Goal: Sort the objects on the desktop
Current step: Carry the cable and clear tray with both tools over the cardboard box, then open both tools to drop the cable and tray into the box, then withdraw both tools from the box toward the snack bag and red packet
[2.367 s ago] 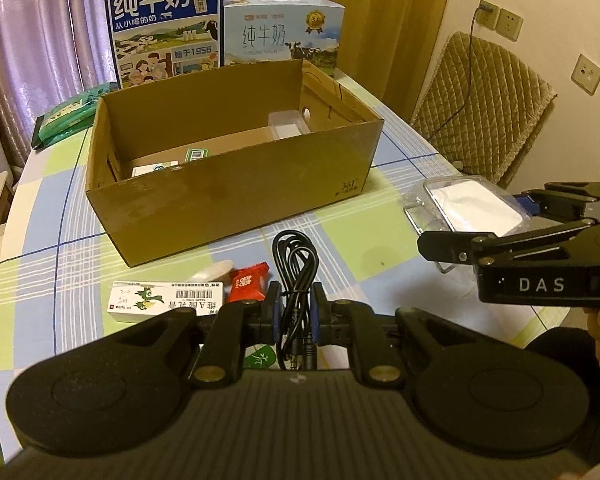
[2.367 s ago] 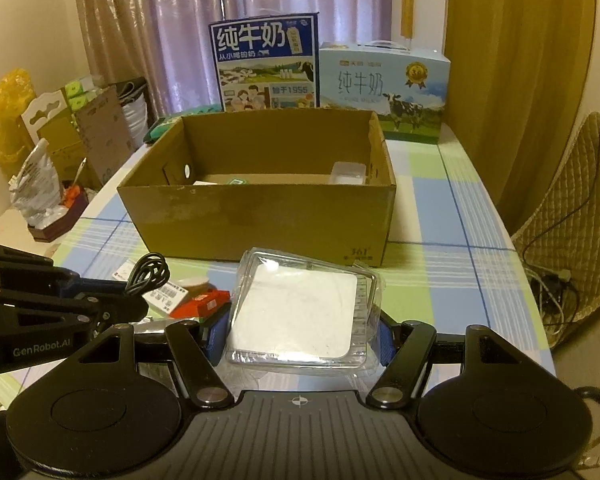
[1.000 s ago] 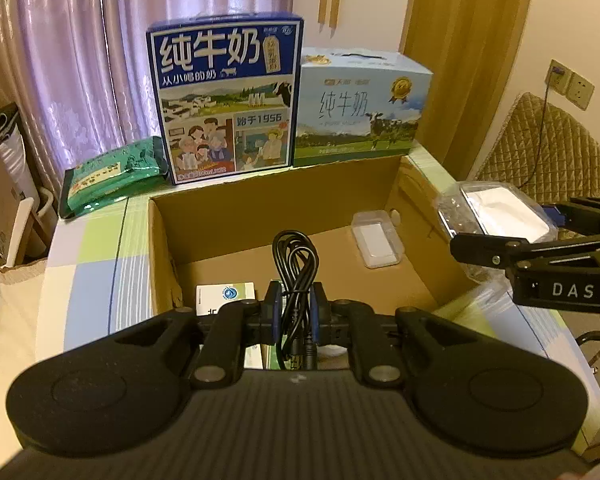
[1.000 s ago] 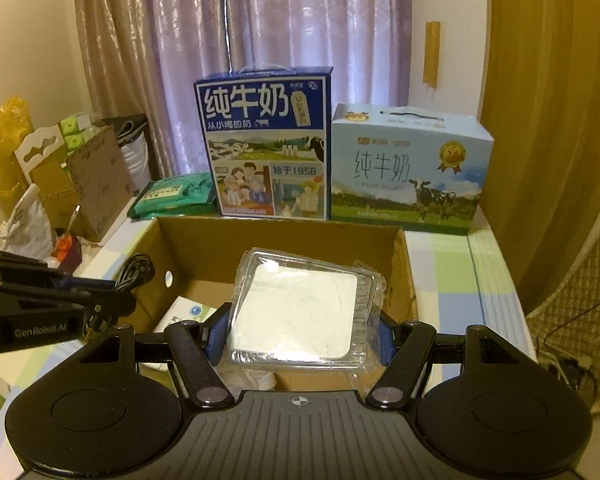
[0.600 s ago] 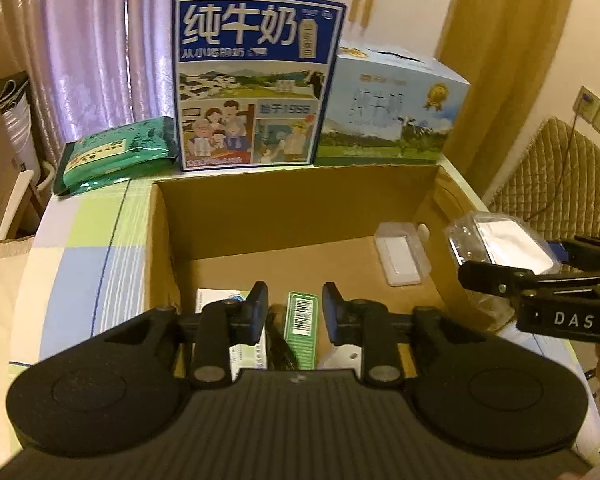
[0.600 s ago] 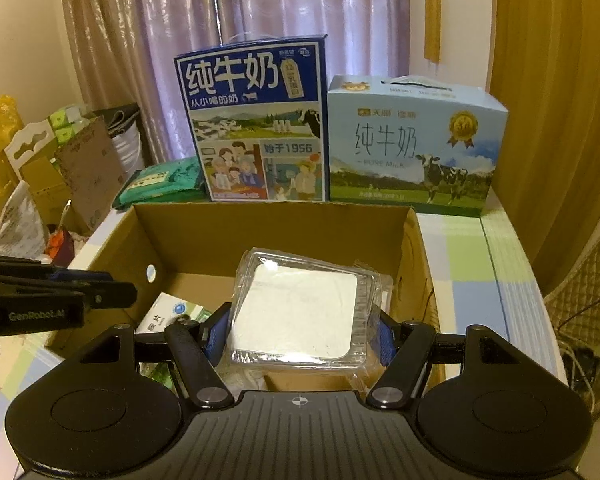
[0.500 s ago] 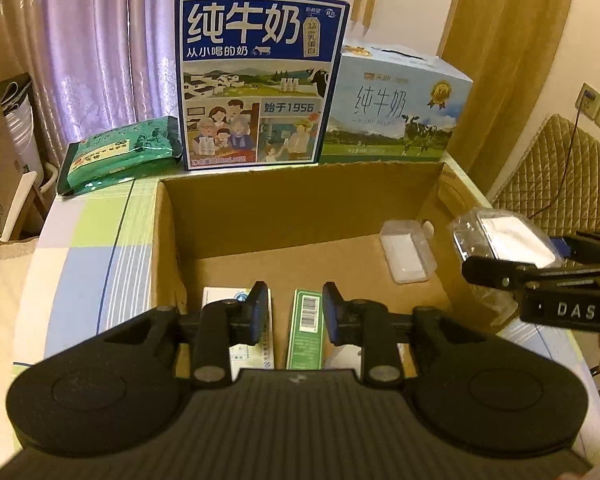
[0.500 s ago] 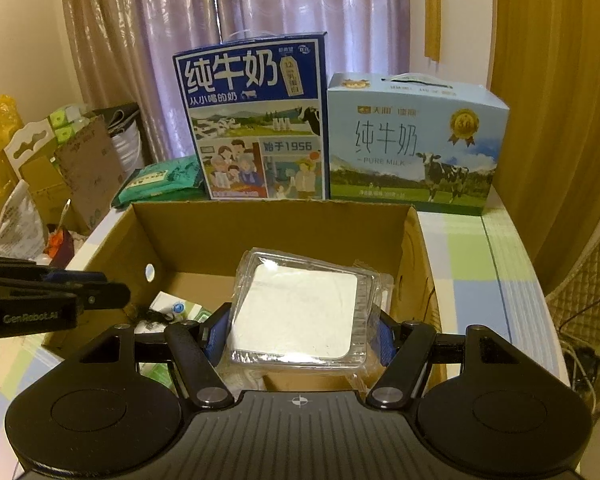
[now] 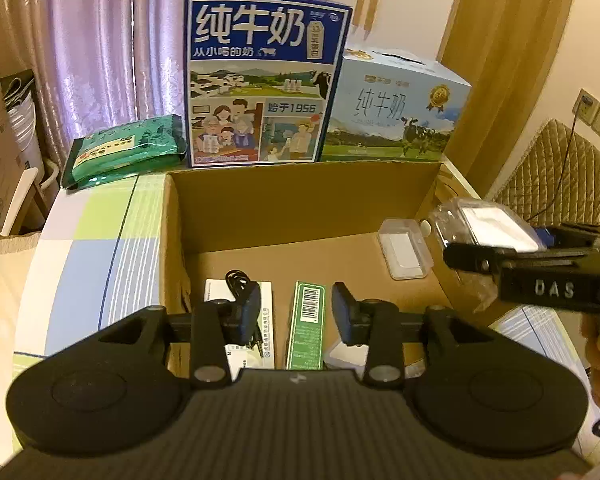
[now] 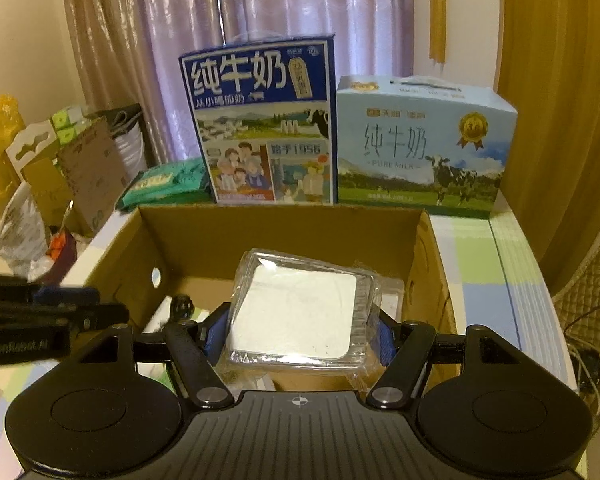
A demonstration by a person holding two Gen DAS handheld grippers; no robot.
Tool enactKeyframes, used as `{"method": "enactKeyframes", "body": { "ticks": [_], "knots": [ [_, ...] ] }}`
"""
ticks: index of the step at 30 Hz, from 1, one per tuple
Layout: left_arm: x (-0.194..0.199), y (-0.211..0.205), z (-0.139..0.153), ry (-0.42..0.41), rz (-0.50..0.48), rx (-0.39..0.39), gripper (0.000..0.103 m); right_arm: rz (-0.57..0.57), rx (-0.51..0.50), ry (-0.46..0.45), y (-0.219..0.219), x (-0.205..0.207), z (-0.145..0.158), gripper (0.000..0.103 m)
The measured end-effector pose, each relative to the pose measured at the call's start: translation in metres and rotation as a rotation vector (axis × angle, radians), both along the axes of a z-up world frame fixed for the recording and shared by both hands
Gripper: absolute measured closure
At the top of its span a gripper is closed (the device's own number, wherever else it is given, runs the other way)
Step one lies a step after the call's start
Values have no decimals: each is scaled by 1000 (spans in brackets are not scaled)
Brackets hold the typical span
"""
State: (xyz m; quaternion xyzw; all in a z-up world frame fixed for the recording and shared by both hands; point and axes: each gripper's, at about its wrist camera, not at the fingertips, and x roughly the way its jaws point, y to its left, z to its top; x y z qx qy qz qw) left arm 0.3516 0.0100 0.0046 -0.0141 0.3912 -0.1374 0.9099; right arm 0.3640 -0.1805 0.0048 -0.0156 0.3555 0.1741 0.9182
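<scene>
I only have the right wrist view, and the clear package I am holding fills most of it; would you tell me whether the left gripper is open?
Observer: Yes, the left gripper is open and grips nothing, over the cardboard box.
Operator: Where is the black cable?
Observer: The black cable lies on a white carton on the box floor, beside the gripper's left finger.
Operator: Is there bare floor for my clear package?
Observer: Yes, in the middle, between a green carton and a small clear case near the right wall.
</scene>
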Motion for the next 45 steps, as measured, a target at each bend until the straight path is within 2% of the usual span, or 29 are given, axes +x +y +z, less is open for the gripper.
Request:
{"method": "enactKeyframes", "body": {
  "ticks": [1, 3, 10, 16, 22, 24, 28, 30, 35, 38, 45],
  "knots": [
    [-2, 1, 0, 0, 2, -1, 69, -5, 5, -3, 0, 2, 0, 30],
    [-5, 3, 0, 0, 5, -2, 69, -13, 30, -9, -2, 4, 2, 26],
    [-21, 12, -1, -1, 16, -11, 64, -36, 59, -22, -18, -7, 10, 23],
    [-47, 20, 2, -2, 28, -16, 61, -74, 75, 6, -41, -38, 8, 17],
    [-84, 30, 10, -10, 43, -18, 51, -72, 88, 49, -54, -86, 3, 11],
    [-98, 33, 13, -14, 49, -13, 43, -73, 99, 63, -56, -103, 1, 10],
    [-126, 40, 17, -16, 51, 3, 35, -77, 118, 96, -58, -136, -6, 8],
    [-140, 44, 17, -13, 54, 7, 28, -84, 133, 114, -58, -152, -8, 7],
    [-173, 58, 13, 4, 73, -15, 18, -83, 154, 134, -55, -186, -12, 3],
    [-192, 65, 7, 16, 78, -2, 12, -100, 170, 148, -56, -202, -15, 2],
    [-223, 75, -6, 48, 71, 11, 7, -96, 173, 173, -51, -221, -19, 2]
  ]
}}
